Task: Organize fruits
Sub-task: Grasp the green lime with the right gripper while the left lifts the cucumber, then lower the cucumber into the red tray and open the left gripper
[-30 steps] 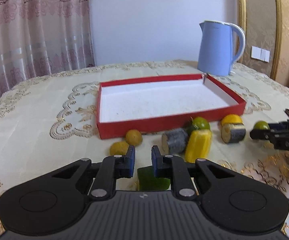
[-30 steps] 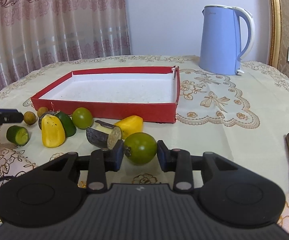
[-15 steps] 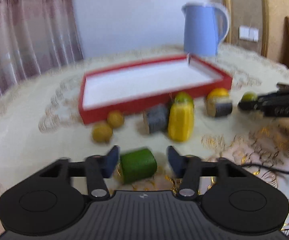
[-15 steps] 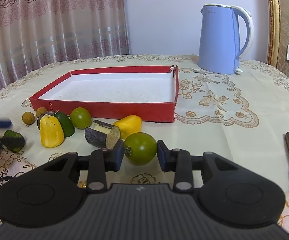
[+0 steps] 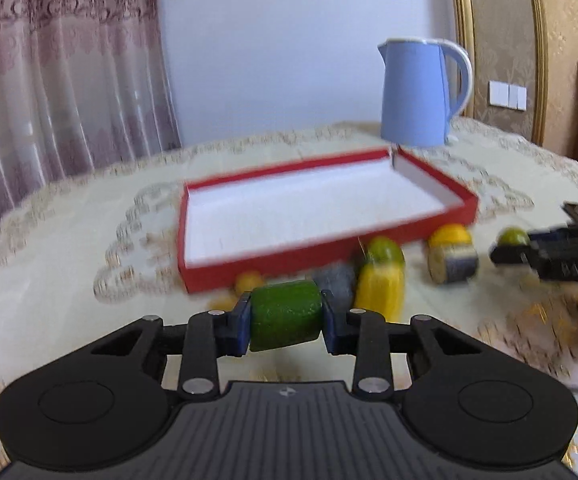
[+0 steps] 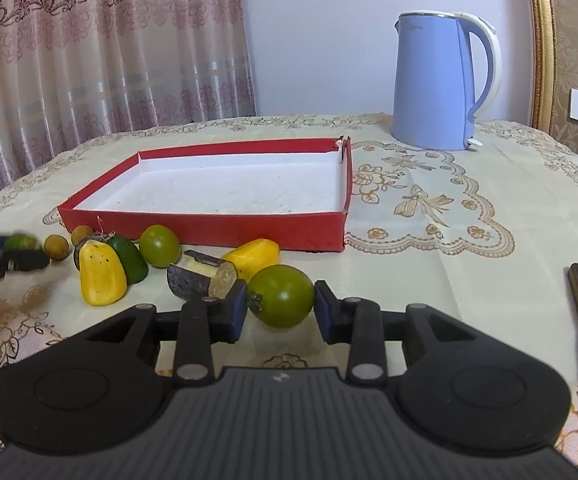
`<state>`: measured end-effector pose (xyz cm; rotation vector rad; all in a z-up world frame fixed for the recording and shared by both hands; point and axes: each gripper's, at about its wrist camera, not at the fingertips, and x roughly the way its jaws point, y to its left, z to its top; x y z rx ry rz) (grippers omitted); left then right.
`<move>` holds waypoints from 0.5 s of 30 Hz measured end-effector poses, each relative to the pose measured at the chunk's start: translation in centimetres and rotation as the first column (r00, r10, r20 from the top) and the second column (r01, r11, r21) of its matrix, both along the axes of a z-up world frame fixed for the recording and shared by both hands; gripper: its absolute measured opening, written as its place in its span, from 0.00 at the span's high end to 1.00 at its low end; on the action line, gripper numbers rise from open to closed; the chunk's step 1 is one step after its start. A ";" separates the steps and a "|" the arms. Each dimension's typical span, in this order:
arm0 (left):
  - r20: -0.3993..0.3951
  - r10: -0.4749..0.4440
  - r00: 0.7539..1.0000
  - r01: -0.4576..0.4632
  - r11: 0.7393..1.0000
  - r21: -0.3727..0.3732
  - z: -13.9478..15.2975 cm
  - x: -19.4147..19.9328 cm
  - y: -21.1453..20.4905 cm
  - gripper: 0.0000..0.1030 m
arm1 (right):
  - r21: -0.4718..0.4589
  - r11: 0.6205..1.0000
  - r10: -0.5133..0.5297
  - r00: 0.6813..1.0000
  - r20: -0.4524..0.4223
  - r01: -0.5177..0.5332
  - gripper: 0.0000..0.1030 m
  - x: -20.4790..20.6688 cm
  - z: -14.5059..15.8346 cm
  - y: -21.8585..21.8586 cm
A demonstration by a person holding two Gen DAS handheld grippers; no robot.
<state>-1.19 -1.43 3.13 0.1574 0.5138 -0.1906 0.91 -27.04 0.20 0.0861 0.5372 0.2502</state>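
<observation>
Fruits are lying in a loose row on the tablecloth (image 6: 429,264) along the near wall of the red tray (image 6: 209,226), none inside it yet.

Left gripper (image 5: 285,318) is clamping a green chunk (image 5: 285,316) between both pads, flat ends against the pads, which looks like a stable way to hold a stubby cylinder. Background is smeared in the left view, so I cannot tell whether the chunk is clear of the cloth. Tray is sitting at 12 o'clock from this gripper, a straight path ahead for a drop-off.

Right gripper (image 6: 280,306) is straddling a green tomato (image 6: 281,295); the fingers are standing just beside it with a sliver of gap on each side, so it is not gripping yet. Tomato is resting on the cloth, stem end facing the left finger. Squeezing across its round belly seems likely, and it may roll if the pads meet off-centre.

From the right view, at 10 to 11 o'clock: eggplant piece (image 6: 203,276), yellow wedge (image 6: 255,254) behind it, a second green tomato (image 6: 160,246), yellow pepper (image 6: 101,272) leaning on a dark green fruit (image 6: 131,258), two small brown balls (image 6: 57,247) farther left.

Blue kettle (image 6: 441,84) is standing beyond the tray at 1 o'clock, well out of the way. Tray interior is bare white, ready for sorting.
</observation>
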 end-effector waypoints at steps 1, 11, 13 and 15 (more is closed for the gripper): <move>0.015 0.006 1.000 -0.006 1.000 0.004 0.4 0.8 -0.1 0.68 | 0.001 1.000 0.000 1.000 0.003 0.000 0.68 0.0 0.1 0.0; -0.021 0.135 0.991 -0.133 0.988 0.081 1.0 16.2 -2.0 0.67 | 0.016 1.000 -0.001 1.000 0.027 0.001 0.68 -0.6 0.8 0.1; -0.052 0.168 0.984 -0.163 0.982 0.097 0.4 18.7 -2.0 0.67 | 0.019 1.000 -0.002 1.000 0.029 0.001 0.68 -0.7 0.9 0.0; -0.082 0.202 0.976 -0.191 0.974 0.119 -0.2 20.4 -1.8 0.67 | 0.021 1.000 -0.003 1.000 0.031 0.002 0.68 -0.7 1.0 0.0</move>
